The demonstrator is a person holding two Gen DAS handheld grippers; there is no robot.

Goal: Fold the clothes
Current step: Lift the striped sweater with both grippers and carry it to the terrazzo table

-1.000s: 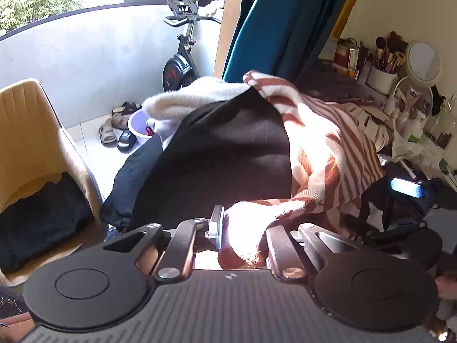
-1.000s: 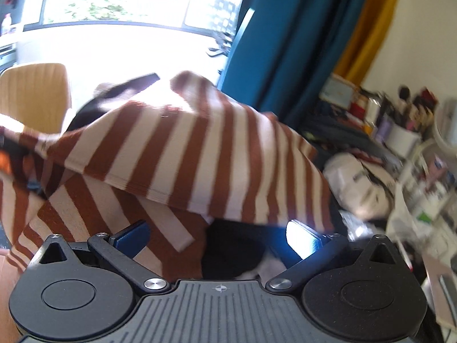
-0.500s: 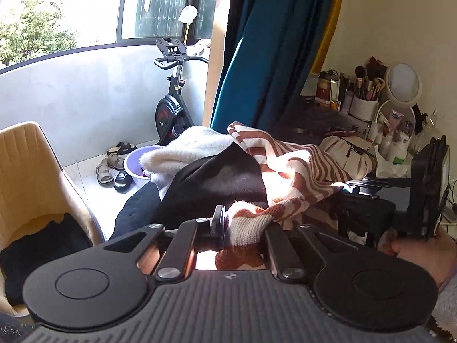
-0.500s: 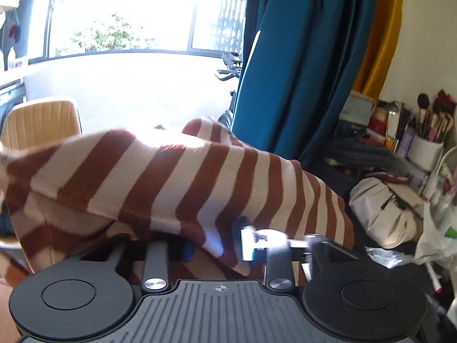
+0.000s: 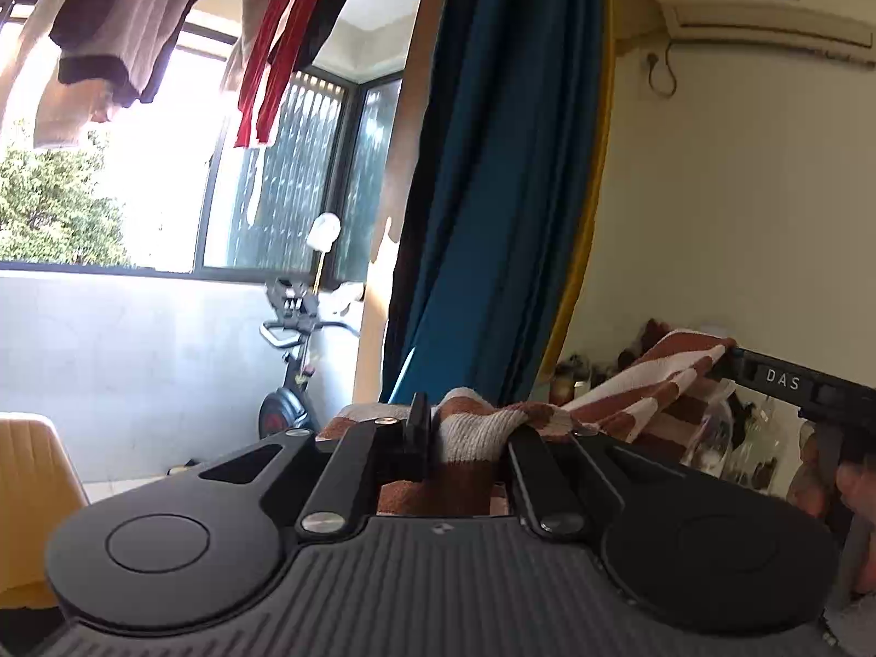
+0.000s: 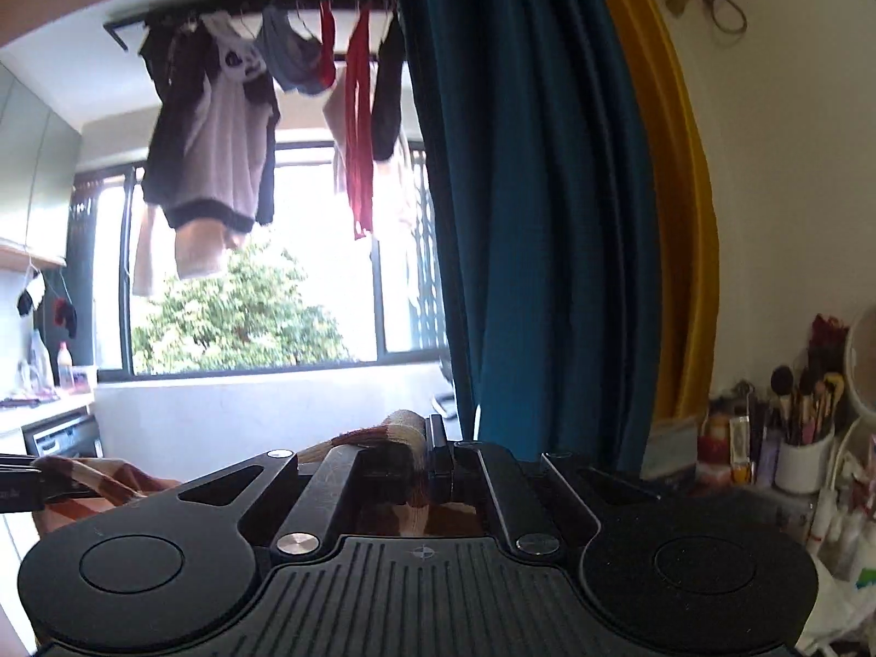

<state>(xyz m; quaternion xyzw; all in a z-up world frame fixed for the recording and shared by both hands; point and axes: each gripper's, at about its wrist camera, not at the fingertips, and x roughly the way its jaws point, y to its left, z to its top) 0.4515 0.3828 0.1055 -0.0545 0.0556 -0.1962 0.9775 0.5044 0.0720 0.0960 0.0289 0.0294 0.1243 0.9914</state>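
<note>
The left claw (image 5: 465,438) is clamped on a bunched fold of the brown-and-cream striped sweater (image 5: 618,399), the knit bulging up between its two black fingers (image 5: 419,421). From there the sweater stretches taut up and to the right, to the right claw (image 5: 728,356), whose black body marked "DAS" shows at the right edge with the person's hand (image 5: 843,493) below it. In the right wrist view the right claw (image 6: 419,449) pinches another rolled edge of the same sweater, and a further stretch of the stripes (image 6: 98,479) runs off to the left toward the dark tip of the other claw at the left edge. So the garment hangs in the air between the two claws, lifted to the level of the cameras. Behind it a teal curtain (image 5: 493,191) with a yellow one (image 6: 679,191) beside it hangs in the middle of the room; to the left is the window (image 6: 246,274) with laundry (image 6: 219,153) drying on a rack above. An exercise bike (image 5: 290,361) stands far left, a tan chair (image 5: 27,471) at the near left edge, and a cup of makeup brushes (image 6: 802,454) stands on the worktop at the far right
</note>
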